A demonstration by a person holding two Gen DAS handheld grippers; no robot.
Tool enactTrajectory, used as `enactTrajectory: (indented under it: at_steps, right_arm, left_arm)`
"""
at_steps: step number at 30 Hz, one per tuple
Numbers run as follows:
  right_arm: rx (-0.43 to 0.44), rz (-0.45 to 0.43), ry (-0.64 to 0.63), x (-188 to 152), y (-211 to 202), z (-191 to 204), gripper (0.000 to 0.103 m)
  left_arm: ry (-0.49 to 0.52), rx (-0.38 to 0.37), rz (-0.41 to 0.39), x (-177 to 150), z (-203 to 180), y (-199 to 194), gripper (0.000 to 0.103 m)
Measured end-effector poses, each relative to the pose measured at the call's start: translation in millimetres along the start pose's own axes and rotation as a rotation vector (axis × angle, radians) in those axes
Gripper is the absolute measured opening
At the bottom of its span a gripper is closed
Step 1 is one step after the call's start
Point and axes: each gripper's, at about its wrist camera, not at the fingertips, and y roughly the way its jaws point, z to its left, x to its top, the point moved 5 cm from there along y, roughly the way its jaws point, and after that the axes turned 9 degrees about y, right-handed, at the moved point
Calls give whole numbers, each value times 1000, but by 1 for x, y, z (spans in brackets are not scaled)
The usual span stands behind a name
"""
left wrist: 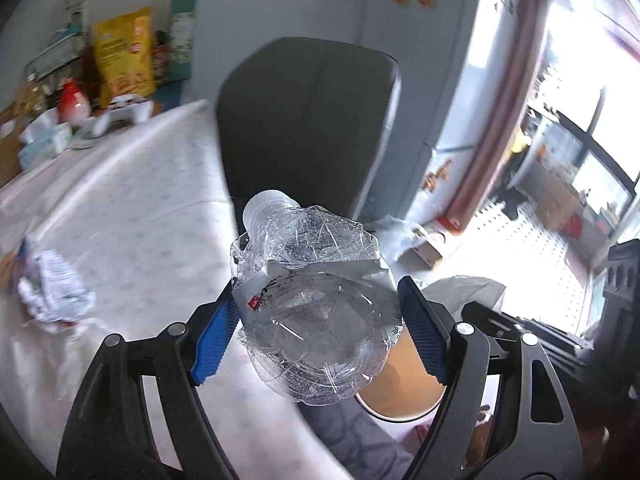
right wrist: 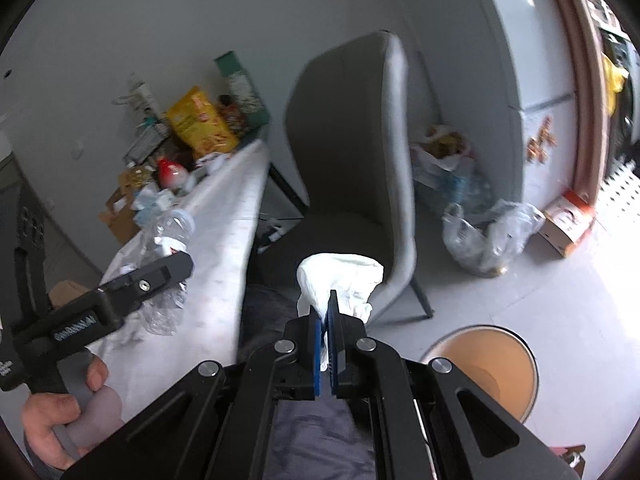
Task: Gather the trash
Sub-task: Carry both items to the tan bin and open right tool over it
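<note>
My left gripper is shut on a crushed clear plastic bottle with a white cap, held above the table's edge and partly over a tan round bin on the floor. The bottle and left gripper also show in the right wrist view. My right gripper is shut on a crumpled white tissue, held over the seat of a grey chair. The bin lies to its lower right. A crumpled paper wad lies on the table at the left.
The table has a white cloth; food packets, a red-capped bottle and tissues crowd its far end. Plastic bags and a cardboard box lie on the floor by the fridge. A doorway opens at the right.
</note>
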Motion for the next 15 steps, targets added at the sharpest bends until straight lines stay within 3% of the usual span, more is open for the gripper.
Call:
enactTrajectory:
  at_steps: [15]
  right_arm:
    - [-137, 70, 203, -23, 35, -129, 8]
  left_arm:
    - [85, -68, 105, -4, -62, 56, 78]
